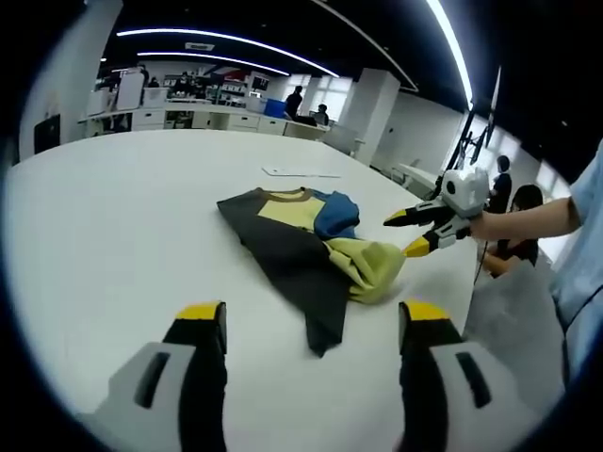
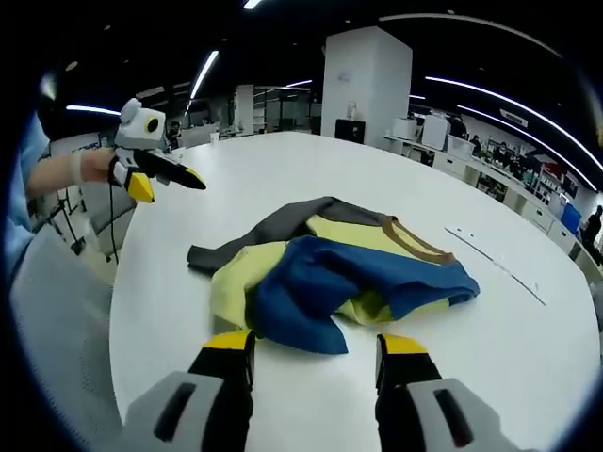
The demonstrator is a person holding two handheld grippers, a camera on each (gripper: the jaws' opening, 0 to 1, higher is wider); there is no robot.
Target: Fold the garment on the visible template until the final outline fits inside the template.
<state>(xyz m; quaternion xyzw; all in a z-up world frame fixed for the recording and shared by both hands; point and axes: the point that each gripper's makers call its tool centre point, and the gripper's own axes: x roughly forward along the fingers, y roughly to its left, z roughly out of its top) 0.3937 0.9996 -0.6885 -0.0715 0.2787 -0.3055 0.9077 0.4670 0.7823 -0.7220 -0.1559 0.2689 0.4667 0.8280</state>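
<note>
A crumpled shirt in yellow, dark grey and blue with a brown collar lies on the white table. My left gripper is open just short of the shirt's dark near corner, touching nothing. From the right, my right gripper comes in hand-held and open beside the yellow sleeve. In the right gripper view the shirt lies bunched with a blue sleeve folded toward me. My right gripper is open at that sleeve's near edge. Off the shirt at the far left, my left gripper hovers open.
A thin flat pale sheet lies on the table beyond the shirt, and shows as a thin line in the right gripper view. The table's curved edge runs close by. A light blue sleeve, seated people and desks stand around.
</note>
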